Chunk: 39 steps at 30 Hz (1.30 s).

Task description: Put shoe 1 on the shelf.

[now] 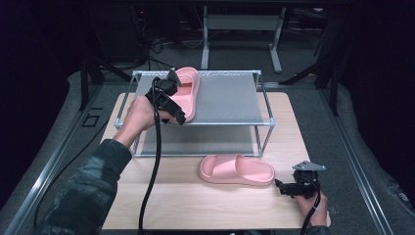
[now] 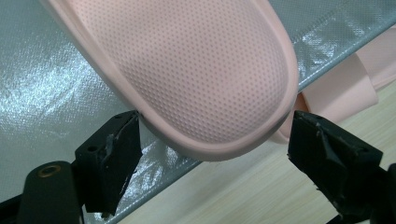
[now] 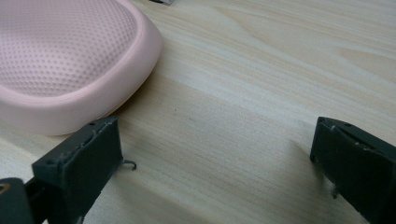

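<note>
A pink slipper [image 1: 188, 90] lies on the left of the top shelf of a metal rack [image 1: 230, 98], its near end over the shelf's front edge. My left gripper [image 1: 178, 119] is at that end. In the left gripper view its pads [image 2: 123, 140] touch both sides of the slipper's rounded end [image 2: 196, 70], shut on it. A second pink slipper [image 1: 237, 170] lies on the wooden table [image 1: 220, 205] in front of the rack. My right gripper [image 1: 279, 185] rests low just right of it, open. Bare table lies between its jaws [image 3: 217, 135], and the slipper's end [image 3: 60, 60] is ahead of the left jaw.
The rack has a grey lower shelf [image 1: 195, 142] under the top one, framed by thin metal posts. Dark floor and table legs lie beyond the table. A black cable [image 1: 154, 166] trails from the left gripper across the table.
</note>
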Tool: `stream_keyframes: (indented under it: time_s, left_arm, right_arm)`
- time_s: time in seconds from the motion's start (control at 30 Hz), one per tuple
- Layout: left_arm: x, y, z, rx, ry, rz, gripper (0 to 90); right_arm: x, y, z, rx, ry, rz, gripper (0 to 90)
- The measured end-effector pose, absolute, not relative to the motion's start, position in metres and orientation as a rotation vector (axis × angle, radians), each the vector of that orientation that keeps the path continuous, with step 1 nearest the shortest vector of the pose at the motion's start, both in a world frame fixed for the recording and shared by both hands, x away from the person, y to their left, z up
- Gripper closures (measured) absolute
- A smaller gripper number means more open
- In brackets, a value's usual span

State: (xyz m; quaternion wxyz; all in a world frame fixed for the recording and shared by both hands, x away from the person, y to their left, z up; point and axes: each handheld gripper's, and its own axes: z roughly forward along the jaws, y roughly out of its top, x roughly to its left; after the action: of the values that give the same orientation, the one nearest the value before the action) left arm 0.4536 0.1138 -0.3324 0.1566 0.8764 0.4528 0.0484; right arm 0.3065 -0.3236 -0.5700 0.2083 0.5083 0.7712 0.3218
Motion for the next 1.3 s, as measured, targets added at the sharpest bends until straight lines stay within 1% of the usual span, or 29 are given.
stream_keyframes:
  time_s: [0.17, 0.4, 0.5, 0.53, 0.67, 0.7, 0.73, 0.83, 0.9, 1.1, 1.17, 1.2, 1.23, 1.27, 1.3]
  left_arm:
    - [0.452, 0.121, -0.330, 2.492, 1.307, 0.189, 16.0]
    - [0.444, 0.140, -0.323, 2.458, 1.301, 0.195, 14.0]
    - [0.436, 0.149, -0.321, 2.449, 1.290, 0.193, 11.8]
    - [0.429, 0.154, -0.321, 2.450, 1.276, 0.214, 11.6]
    - [0.416, 0.161, -0.322, 2.464, 1.245, 0.223, 9.8]
    - [0.407, 0.164, -0.326, 2.477, 1.234, 0.250, 8.9]
    - [0.407, 0.164, -0.326, 2.477, 1.234, 0.250, 8.4]
    - [0.390, 0.171, -0.337, 2.492, 1.206, 0.279, 7.6]
    - [0.387, 0.173, -0.341, 2.489, 1.198, 0.278, 7.0]
    - [0.367, 0.186, -0.373, 2.485, 1.177, 0.283, 4.6]
    - [0.360, 0.193, -0.391, 2.486, 1.183, 0.305, 3.7]
    - [0.360, 0.193, -0.391, 2.486, 1.183, 0.305, 3.4]
    - [0.355, 0.199, -0.405, 2.477, 1.201, 0.337, 3.2]
    - [0.355, 0.199, -0.405, 2.477, 1.201, 0.337, 3.0]
    - [0.352, 0.203, -0.415, 2.476, 1.213, 0.359, 3.0]
  right_arm:
    - [0.306, -0.324, -0.569, 1.416, 2.152, 0.887, 1.7]
    - [0.306, -0.324, -0.569, 1.416, 2.153, 0.885, 1.7]
    - [0.306, -0.323, -0.570, 1.415, 2.141, 0.891, 1.7]
    - [0.307, -0.324, -0.570, 1.413, 2.146, 0.896, 1.7]
    - [0.307, -0.324, -0.570, 1.415, 2.144, 0.893, 1.7]
    - [0.307, -0.324, -0.570, 1.413, 2.146, 0.897, 1.7]
    - [0.307, -0.324, -0.570, 1.413, 2.146, 0.897, 1.7]
    - [0.307, -0.323, -0.570, 1.414, 2.137, 0.891, 1.7]
    - [0.307, -0.323, -0.570, 1.415, 2.138, 0.891, 1.7]
    - [0.307, -0.323, -0.570, 1.415, 2.141, 0.888, 2.3]
    - [0.306, -0.324, -0.569, 1.408, 2.143, 0.891, 5.0]
    - [0.306, -0.324, -0.569, 1.408, 2.143, 0.891, 5.0]
    - [0.305, -0.324, -0.568, 1.393, 2.158, 0.900, 7.1]
    - [0.305, -0.324, -0.568, 1.393, 2.158, 0.900, 7.1]
    - [0.305, -0.324, -0.568, 1.389, 2.161, 0.901, 7.5]
